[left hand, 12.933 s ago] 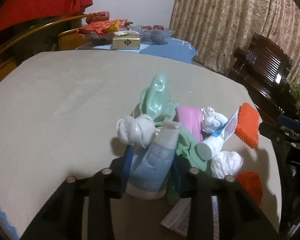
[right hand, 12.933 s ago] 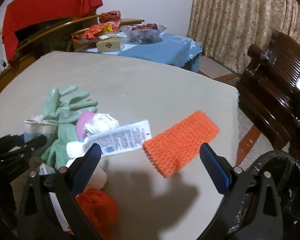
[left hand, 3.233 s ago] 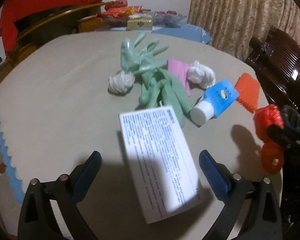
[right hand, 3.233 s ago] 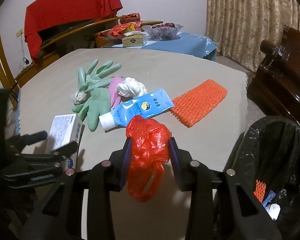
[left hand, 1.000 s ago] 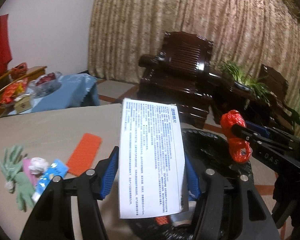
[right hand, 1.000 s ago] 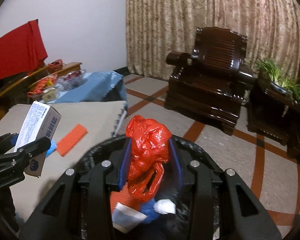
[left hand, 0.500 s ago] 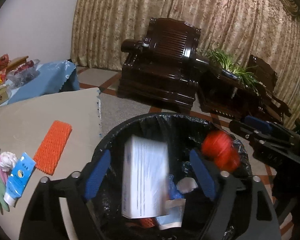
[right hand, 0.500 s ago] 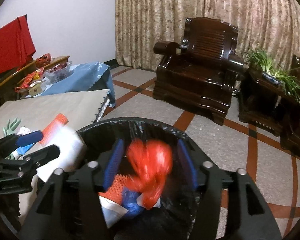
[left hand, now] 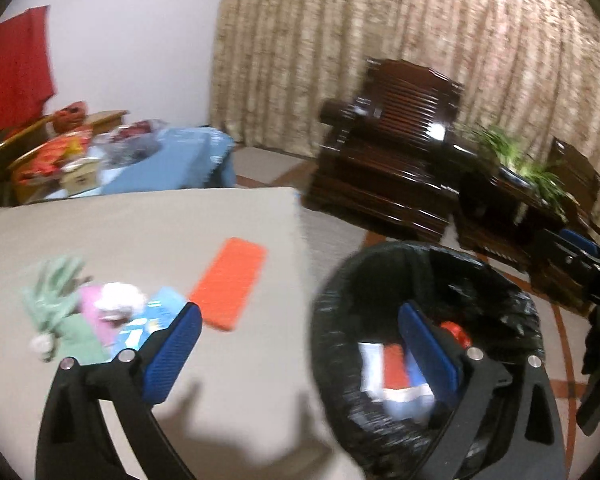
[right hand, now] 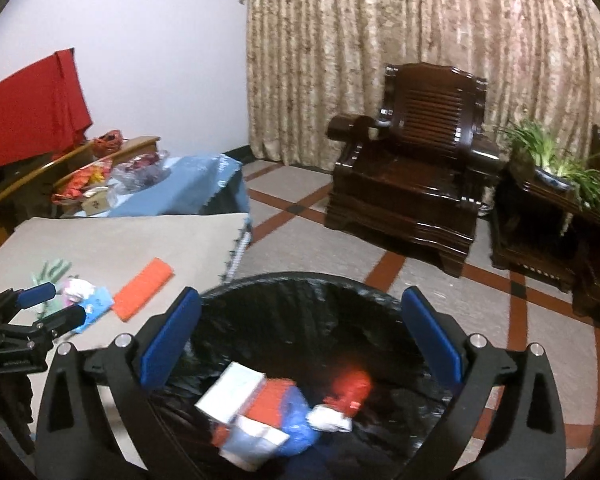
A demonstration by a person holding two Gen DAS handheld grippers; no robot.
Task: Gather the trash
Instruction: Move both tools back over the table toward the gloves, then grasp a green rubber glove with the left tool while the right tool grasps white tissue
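Both pieces of trash have dropped since half a second ago: the white box (right hand: 231,396) and the red plastic bag (right hand: 350,394) now lie inside the black-lined trash bin (right hand: 300,292) among other blurred scraps, a blue wrapper (right hand: 296,416) between them. Right gripper (right hand: 300,340) hangs over the bin mouth with its blue-padded jaws spread wide and holding nothing. Left gripper (left hand: 300,354) is likewise spread and empty; it has swung back toward the table, so that its left pad sits over the beige tabletop (left hand: 140,224) and its right pad over the bin's rim (left hand: 324,304). On the table, still uncollected, an orange mesh pad (left hand: 229,284) lies near the edge closest to the bin. Further from the bin lie a blue tube (left hand: 148,320), a crumpled white tissue (left hand: 122,300), a pink item (left hand: 94,308) and green rubber gloves (left hand: 58,292), clustered and touching one another; the left view is motion-blurred, so finer detail is lost. Beyond stand a dark wooden armchair (right hand: 412,168), patterned curtains (right hand: 400,40), a potted plant (right hand: 556,164) and a side table with a blue cloth (right hand: 180,192).
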